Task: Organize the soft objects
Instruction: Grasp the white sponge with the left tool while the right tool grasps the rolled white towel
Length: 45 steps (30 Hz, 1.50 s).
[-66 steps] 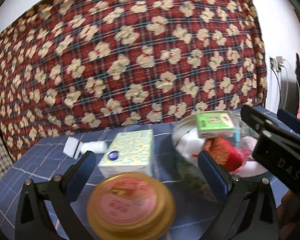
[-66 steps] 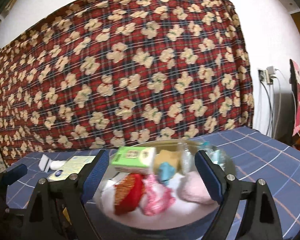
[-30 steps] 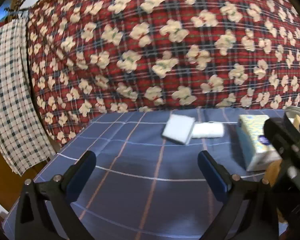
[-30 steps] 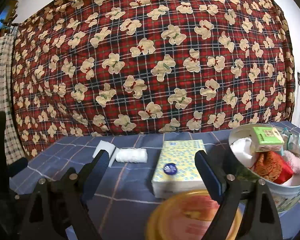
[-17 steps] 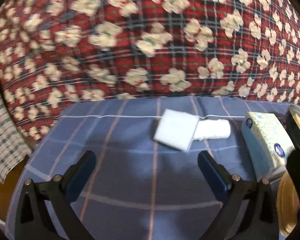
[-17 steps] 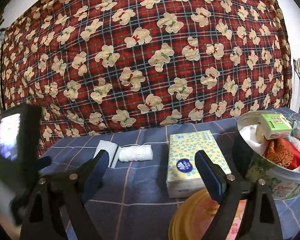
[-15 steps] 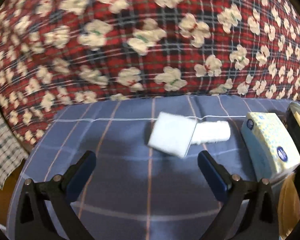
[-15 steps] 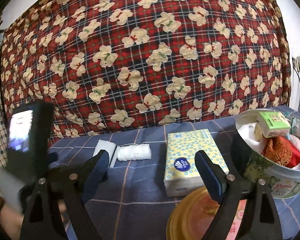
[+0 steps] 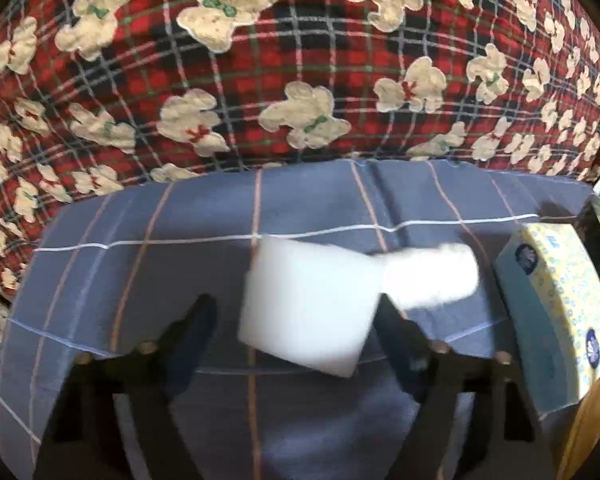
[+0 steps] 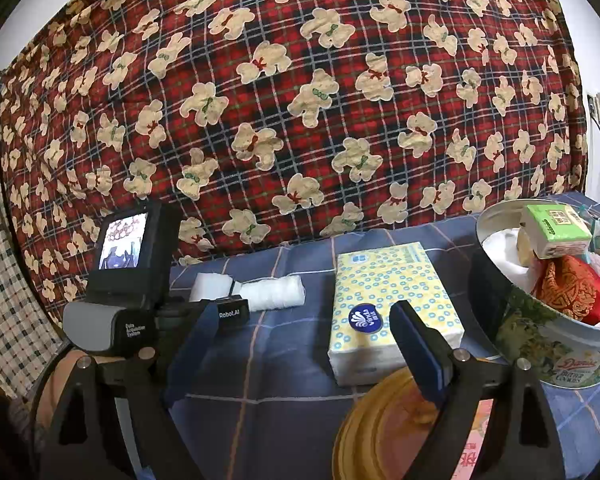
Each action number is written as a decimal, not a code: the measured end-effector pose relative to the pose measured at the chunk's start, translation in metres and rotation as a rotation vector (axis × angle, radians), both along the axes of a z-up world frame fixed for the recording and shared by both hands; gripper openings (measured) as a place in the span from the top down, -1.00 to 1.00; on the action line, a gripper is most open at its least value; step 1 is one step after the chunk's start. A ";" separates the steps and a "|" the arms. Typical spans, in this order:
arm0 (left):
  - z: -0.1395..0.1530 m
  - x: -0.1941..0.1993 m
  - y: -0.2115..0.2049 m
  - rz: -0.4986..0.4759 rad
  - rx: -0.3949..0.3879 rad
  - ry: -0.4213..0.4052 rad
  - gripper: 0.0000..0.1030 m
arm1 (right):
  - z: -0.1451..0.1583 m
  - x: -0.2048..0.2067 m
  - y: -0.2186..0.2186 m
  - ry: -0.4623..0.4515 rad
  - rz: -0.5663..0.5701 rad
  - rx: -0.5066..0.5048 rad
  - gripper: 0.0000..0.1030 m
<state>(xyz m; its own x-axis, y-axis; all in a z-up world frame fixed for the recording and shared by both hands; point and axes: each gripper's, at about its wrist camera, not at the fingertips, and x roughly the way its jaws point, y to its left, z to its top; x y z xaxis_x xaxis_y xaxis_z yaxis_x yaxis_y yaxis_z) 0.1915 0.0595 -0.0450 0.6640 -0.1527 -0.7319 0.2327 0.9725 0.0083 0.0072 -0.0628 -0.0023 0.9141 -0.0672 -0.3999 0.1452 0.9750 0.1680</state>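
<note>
A white square sponge (image 9: 308, 304) lies on the blue checked cloth (image 9: 180, 264), with a white rolled cloth (image 9: 432, 276) touching its right side. My left gripper (image 9: 296, 332) is open, its fingers on either side of the sponge, not closed on it. In the right wrist view the sponge (image 10: 212, 286) and roll (image 10: 274, 292) lie behind the left gripper's body (image 10: 140, 300). My right gripper (image 10: 304, 332) is open and empty, above the cloth left of the yellow tissue pack (image 10: 392, 292).
A round cookie tin (image 10: 548, 332) at the right holds a green pack (image 10: 556, 230), a red pouch (image 10: 572, 290) and other soft items. Its yellow lid (image 10: 404, 428) lies in front. A red bear-print blanket (image 10: 300, 100) hangs behind. The tissue pack also shows at right (image 9: 560, 304).
My left gripper has swung left away from the tin and moved in close to the white sponge, which now lies between its fingers. My right gripper has turned left and drawn back from the tin.
</note>
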 end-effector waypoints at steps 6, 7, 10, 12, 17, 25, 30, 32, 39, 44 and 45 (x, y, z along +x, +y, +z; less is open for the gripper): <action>0.001 0.000 0.000 -0.030 -0.033 0.012 -0.10 | 0.000 0.001 0.002 0.008 0.004 -0.011 -0.73; 0.003 -0.002 0.002 -0.016 -0.034 -0.001 -0.10 | 0.000 0.002 0.002 0.012 0.006 -0.012 -0.73; 0.007 -0.009 0.010 0.012 -0.054 -0.030 -0.10 | -0.001 0.006 0.003 0.023 0.006 -0.003 -0.73; 0.008 -0.016 0.016 0.024 -0.062 -0.029 -0.10 | -0.001 0.010 0.005 0.031 0.008 0.008 -0.73; 0.012 -0.036 0.039 0.115 -0.050 -0.051 -0.10 | 0.002 0.037 0.020 0.082 -0.006 0.013 -0.73; 0.013 -0.053 0.074 0.237 -0.024 -0.079 -0.10 | -0.006 0.095 0.050 0.196 -0.004 -0.041 -0.74; 0.011 -0.050 0.080 0.263 -0.025 -0.072 -0.10 | -0.016 0.128 0.046 0.267 -0.045 -0.019 -0.74; 0.013 -0.052 0.081 0.267 -0.029 -0.074 -0.10 | -0.020 0.143 0.045 0.312 -0.051 -0.012 -0.74; 0.011 -0.048 0.091 0.298 -0.042 -0.049 -0.10 | -0.034 0.174 0.045 0.407 -0.085 -0.075 -0.73; 0.005 -0.043 0.096 0.312 -0.047 -0.041 -0.10 | -0.039 0.186 0.046 0.440 -0.084 -0.121 -0.73; 0.005 -0.041 0.097 0.321 -0.038 -0.044 -0.10 | -0.041 0.189 0.047 0.453 -0.082 -0.127 -0.73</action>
<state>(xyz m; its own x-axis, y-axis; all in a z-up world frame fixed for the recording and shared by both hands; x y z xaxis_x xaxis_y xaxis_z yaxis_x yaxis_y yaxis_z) 0.1503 0.1563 -0.0402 0.7136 0.0428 -0.6992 -0.0853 0.9960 -0.0261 0.1959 -0.0163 -0.0433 0.6395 -0.2061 -0.7407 0.2542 0.9659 -0.0493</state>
